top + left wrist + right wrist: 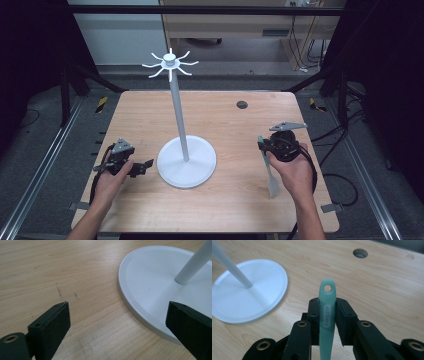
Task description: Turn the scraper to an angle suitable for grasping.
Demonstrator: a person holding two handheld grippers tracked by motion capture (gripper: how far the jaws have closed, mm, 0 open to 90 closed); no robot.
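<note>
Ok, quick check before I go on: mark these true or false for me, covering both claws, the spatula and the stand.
1. The right claw is shut on the green spatula. True.
2. The spatula's hanging hole already sits on a hook of the white stand. False: the spatula is held off to the stand's right, apart from it, and the hooks at the top are bare.
3. The left claw is open with nothing between its jaws. True.
4. The stand lies tipped over on the table. False: it stands upright on its round base.
5. The left claw grips the stand's pole. False: it rests beside the base.
</note>
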